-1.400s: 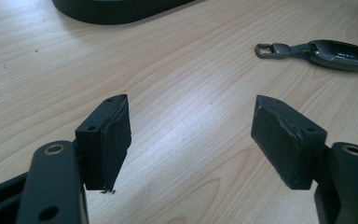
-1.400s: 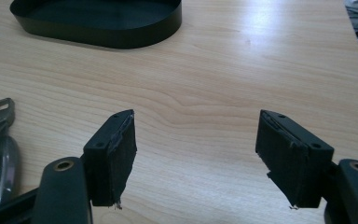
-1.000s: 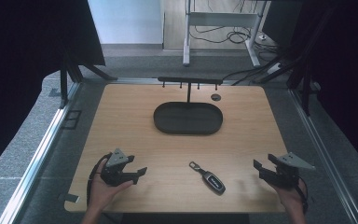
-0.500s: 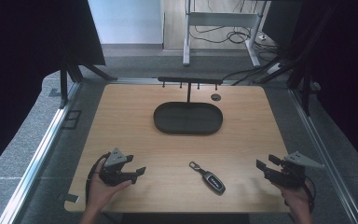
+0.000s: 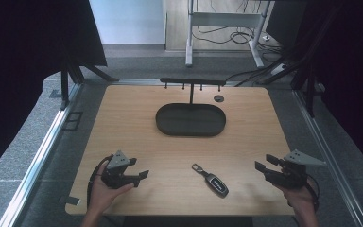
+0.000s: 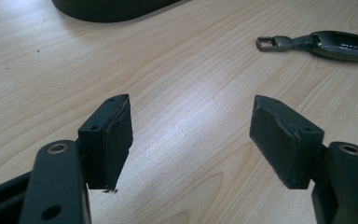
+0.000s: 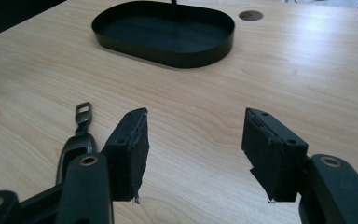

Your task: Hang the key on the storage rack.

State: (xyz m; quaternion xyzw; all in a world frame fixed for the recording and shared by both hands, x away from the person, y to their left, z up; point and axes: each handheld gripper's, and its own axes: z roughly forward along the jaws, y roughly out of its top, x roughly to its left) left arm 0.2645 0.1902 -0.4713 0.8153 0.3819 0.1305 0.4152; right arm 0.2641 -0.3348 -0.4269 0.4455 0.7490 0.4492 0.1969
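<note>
A dark car key fob (image 5: 211, 178) with a metal loop lies on the wooden table (image 5: 123, 118) near the front, between my two grippers. My left gripper (image 5: 139, 169) rests at the front left, held in a hand. It is open, with bare table between its pads (image 6: 112, 135), and the fob (image 6: 340, 44) lies ahead to its right. My right gripper (image 5: 263, 161) hovers at the front right, open and holding nothing. Its jaws have just been closing a little. In the right gripper view the fob (image 7: 77, 144) lies beside its left jaw.
A black oval tray (image 5: 191, 132) sits mid-table, with a black bar of small hooks (image 5: 191, 81) on a post behind it. A round cable hole (image 5: 219, 98) is at the back right. Metal frame rails (image 5: 42, 142) run along the table's sides.
My right gripper has lifted slightly and its jaws have narrowed a little. The left gripper, the fob and the tray have stayed put.
</note>
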